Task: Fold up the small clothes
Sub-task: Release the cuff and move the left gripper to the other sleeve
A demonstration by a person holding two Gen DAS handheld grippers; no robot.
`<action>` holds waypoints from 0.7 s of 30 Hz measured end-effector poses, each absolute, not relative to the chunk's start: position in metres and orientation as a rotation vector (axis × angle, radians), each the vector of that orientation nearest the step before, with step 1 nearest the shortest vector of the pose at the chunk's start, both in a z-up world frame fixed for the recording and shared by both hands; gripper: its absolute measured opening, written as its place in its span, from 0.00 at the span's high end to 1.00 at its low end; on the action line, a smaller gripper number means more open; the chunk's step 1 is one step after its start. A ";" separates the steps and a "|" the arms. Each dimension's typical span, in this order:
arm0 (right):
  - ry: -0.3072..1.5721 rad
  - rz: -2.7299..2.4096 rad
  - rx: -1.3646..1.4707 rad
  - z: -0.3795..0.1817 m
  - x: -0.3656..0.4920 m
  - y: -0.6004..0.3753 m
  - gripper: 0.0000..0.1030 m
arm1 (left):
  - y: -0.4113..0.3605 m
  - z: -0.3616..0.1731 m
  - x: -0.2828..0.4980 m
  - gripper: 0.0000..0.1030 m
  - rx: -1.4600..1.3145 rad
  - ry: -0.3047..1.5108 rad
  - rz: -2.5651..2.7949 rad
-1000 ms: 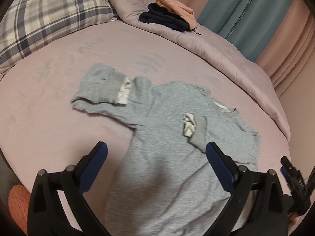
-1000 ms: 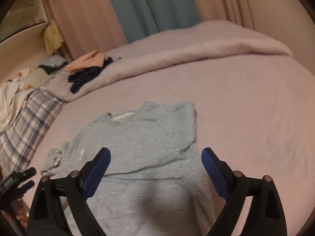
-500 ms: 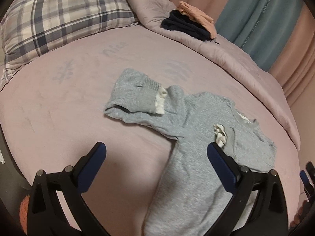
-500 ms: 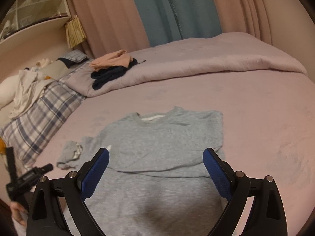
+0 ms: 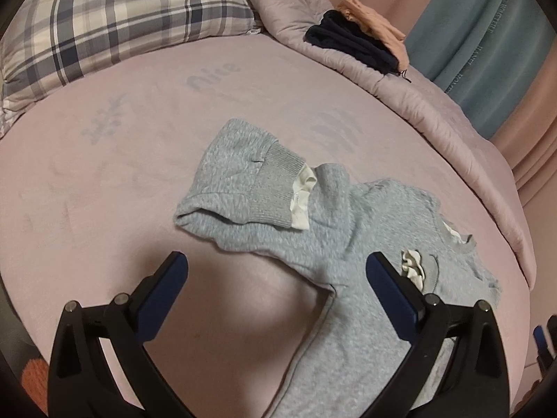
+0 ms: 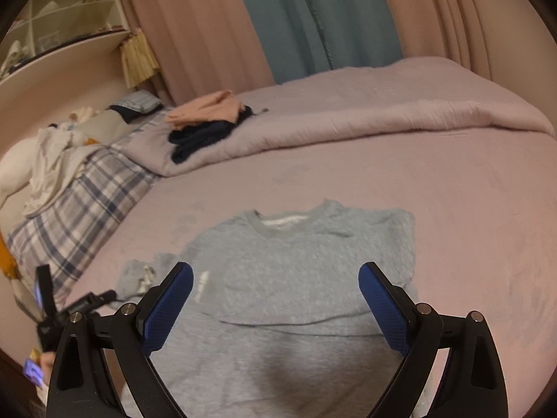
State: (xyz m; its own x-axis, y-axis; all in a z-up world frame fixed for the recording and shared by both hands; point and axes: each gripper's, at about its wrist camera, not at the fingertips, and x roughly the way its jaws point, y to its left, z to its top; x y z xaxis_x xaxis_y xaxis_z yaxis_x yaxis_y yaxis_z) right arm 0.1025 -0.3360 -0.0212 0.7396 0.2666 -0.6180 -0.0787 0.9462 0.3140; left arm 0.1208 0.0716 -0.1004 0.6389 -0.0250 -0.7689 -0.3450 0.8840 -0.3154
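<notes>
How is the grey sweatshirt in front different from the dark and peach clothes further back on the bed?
The grey sweatshirt is spread out on the bedsheet, one sleeve doubled back; the dark garment and peach garment are stacked compactly on the rolled comforter. The sweatshirt looks larger. None is held by either gripper.

Your left tool (image 5: 276, 284) is hiding the grey sweatshirt's (image 5: 351, 244) lower body behind its arms, and the frame edge is cutting off the hem. In the right wrist view, the sweatshirt (image 6: 296, 278) is running under your right tool (image 6: 275, 291); the shelf items (image 6: 59, 31) are blurring beyond telling.
</notes>
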 end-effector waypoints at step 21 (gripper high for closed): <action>0.755 0.102 0.423 -0.013 0.070 -0.364 0.07 | 0.111 -0.109 0.143 0.09 -0.528 0.936 0.250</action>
State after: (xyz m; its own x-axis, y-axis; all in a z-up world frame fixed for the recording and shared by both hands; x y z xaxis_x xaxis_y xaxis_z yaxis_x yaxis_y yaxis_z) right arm 0.0704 -0.3641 -0.0134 0.7275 0.2393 -0.6430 0.0605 0.9112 0.4075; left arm 0.1427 0.1111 -0.1094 0.5766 -0.0212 -0.8167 -0.4250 0.8459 -0.3221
